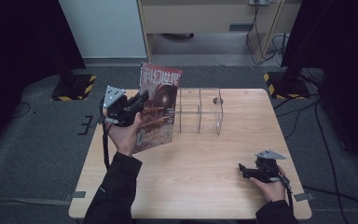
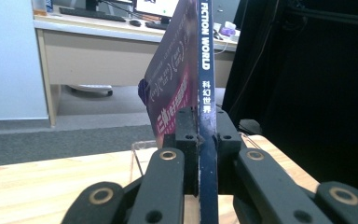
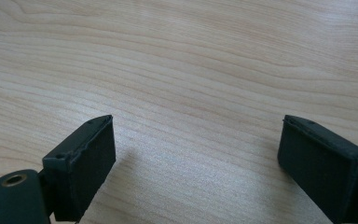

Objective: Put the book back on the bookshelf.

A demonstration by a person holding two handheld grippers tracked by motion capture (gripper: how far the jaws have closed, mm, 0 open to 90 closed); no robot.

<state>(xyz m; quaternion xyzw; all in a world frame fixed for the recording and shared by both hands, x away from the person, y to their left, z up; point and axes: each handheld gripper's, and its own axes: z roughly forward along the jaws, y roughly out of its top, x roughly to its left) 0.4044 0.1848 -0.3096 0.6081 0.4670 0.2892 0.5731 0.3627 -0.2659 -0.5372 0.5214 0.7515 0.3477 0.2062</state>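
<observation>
The left tongs (image 1: pixel 140 100) are clenching a magazine (image 1: pixel 157 105) by its spine, holding it upright, probably for slotting into the clear rack (image 1: pixel 199 111); the right tongs (image 1: pixel 243 170) are resting released on the table (image 1: pixel 205 158).

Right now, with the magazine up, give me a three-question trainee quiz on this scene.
1. True or false: the left hand-held gripper is shut on the magazine.
2. Pick one. The right hand-held gripper is: A) holding the magazine, B) open over the bare table, C) inside the rack.
3. Fill in: the clear rack stands on the magazine's ____ side in the high view.

Key:
1. True. Its jaws clamp the spine, and the magazine stands upright.
2. B. The jaws stand wide apart with nothing between them.
3. Right. Whether the two touch is hard to tell.
</observation>
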